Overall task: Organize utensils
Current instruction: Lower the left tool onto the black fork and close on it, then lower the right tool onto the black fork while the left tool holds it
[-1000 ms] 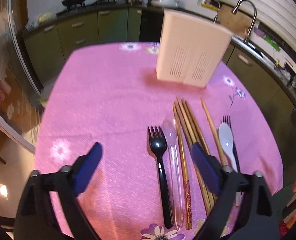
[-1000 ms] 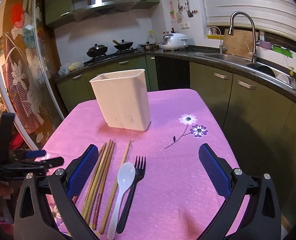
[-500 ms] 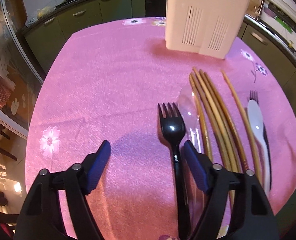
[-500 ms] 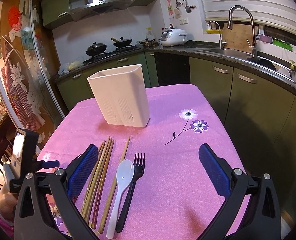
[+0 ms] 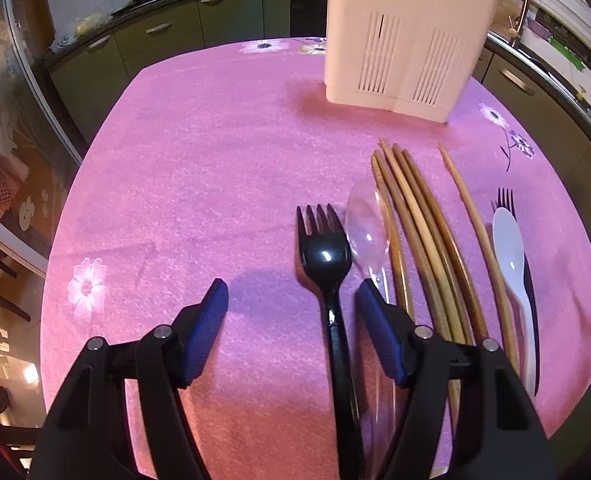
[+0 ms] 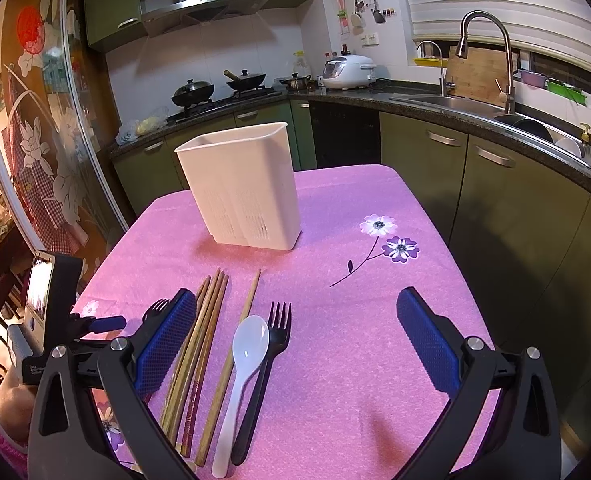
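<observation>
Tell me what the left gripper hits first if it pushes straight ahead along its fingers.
Probably the black fork: its handle lies between the open left gripper's fingers, nearer the right one. The gripper looks angled down, so it might meet the pink tablecloth first; depth is unclear.

We are seeing a warm indoor light that is falling from above and is making the pink desk (image 5: 215, 168) look evenly bright. The left tool (image 5: 291, 334) is throwing a soft round shadow on the cloth just in front of it. A small glare is shining on the black fork (image 5: 322, 256) and on the white spoon (image 5: 509, 248). Both views are bending strongly at the edges, and the corners are going black. In the right view the window blind (image 6: 495, 12) is looking overexposed, while the cabinets (image 6: 515, 208) are staying dim. The desk's near right edge is looking slightly blurred in the left view.
</observation>
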{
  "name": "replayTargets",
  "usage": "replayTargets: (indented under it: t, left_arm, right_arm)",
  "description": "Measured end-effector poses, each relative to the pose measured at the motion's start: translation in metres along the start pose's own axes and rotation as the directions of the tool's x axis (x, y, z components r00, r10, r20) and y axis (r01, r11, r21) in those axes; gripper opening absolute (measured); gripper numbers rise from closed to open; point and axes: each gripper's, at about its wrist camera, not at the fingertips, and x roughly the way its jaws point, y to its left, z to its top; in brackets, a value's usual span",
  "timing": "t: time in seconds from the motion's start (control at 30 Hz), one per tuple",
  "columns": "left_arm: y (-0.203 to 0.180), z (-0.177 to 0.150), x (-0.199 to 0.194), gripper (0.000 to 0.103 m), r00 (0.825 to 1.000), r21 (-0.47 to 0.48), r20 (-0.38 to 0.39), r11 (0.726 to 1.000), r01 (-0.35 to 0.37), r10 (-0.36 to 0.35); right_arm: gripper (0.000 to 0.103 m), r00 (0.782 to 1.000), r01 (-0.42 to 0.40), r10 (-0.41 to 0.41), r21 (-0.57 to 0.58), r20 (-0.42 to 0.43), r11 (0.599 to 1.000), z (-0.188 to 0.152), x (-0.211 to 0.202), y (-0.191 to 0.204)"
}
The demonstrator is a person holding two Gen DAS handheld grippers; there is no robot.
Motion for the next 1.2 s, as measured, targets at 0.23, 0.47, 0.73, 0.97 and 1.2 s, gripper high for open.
replayTargets:
  t: [0.23, 0.47, 0.73, 0.97, 1.2]
  left_arm:
    - [-0.003, 0.005, -0.001, 0.027, 1.0, 0.021, 0.022, 1.0, 0.012, -0.012]
    - [-0.002, 0.003, -0.008, 0.023, 0.999, 0.025, 0.036, 0.999, 0.039, -0.04]
    - [0.0, 0.003, -0.022, 0.023, 0.996, 0.031, 0.07, 0.998, 0.055, -0.057]
    - [0.003, 0.003, -0.025, 0.023, 0.995, 0.034, 0.081, 0.998, 0.06, -0.063]
    - [0.006, 0.004, -0.026, 0.023, 0.995, 0.033, 0.08, 0.998, 0.059, -0.062]
  right_arm:
    - [0.099, 1.0, 0.003, -0.003, 0.006, -0.021, 1.0, 0.0, 0.005, -0.001]
    - [0.099, 0.994, 0.02, -0.022, -0.012, -0.108, 1.0, -0.003, 0.029, 0.0]
    - [0.099, 0.966, 0.124, -0.151, -0.138, -0.209, 0.983, -0.031, 0.064, 0.005]
    - [0.099, 0.938, 0.182, -0.238, -0.228, -0.25, 0.956, -0.044, 0.087, 0.013]
    - [0.099, 0.921, 0.2, -0.272, -0.261, -0.278, 0.944, -0.046, 0.099, 0.017]
